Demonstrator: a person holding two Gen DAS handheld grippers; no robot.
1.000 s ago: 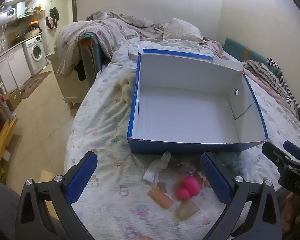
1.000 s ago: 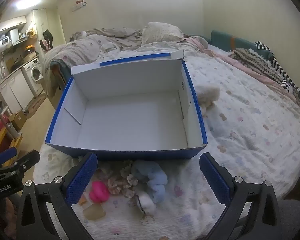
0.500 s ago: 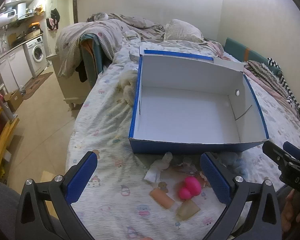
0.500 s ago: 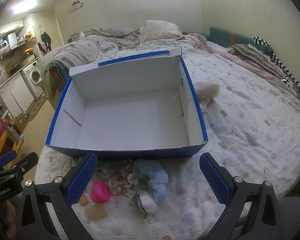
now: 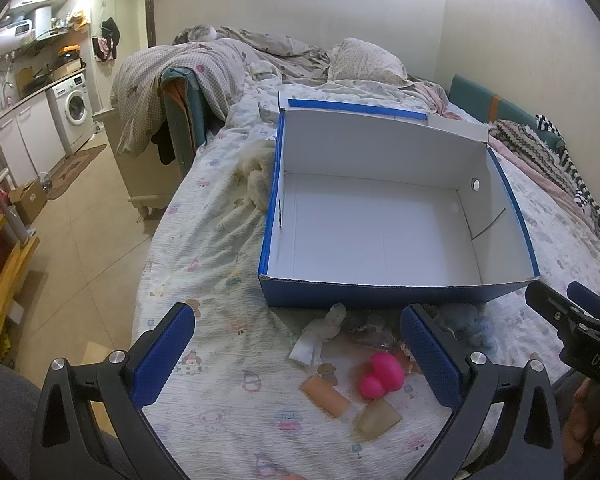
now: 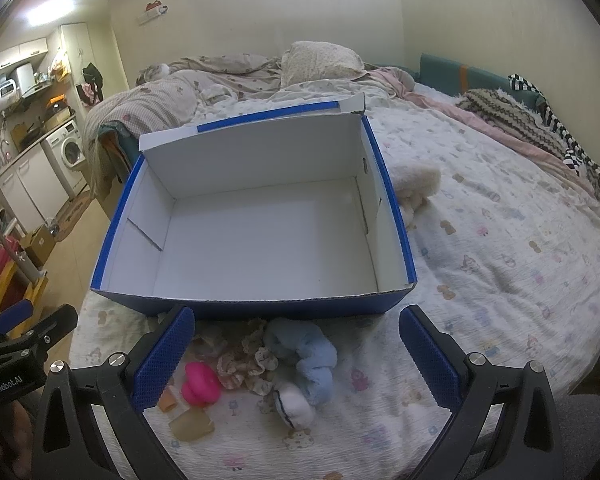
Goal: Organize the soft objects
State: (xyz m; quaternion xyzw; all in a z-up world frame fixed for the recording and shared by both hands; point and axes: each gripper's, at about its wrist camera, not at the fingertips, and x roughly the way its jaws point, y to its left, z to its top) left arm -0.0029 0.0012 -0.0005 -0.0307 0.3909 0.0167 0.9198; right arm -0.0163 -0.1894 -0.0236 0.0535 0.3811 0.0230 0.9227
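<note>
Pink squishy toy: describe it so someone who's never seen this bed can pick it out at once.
Find the big open blue box with the white inside, sitting on the bed. On the sheet just in front of its near wall lies a cluster of small soft things. The pink squishy toy is at that cluster's left end, smooth, two-lobed and hot pink, unlike the fluffy light-blue scrunchie and the amber blocks beside it.

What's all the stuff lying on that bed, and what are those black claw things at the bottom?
Box: one, blue outside, white inside, nothing in it, on the bed.
Pink toy: one, in front of the box.
Blue scrunchie: one, pale blue, right of the pink toy.
Floral scrunchies: a few, beige, count unclear.
White sock: one, rolled.
Tan blocks: two, nearest the camera.
Fluffy toy: one, cream, beside the box.
Left gripper: open, holding nothing.
Right gripper: open, holding nothing.
</note>
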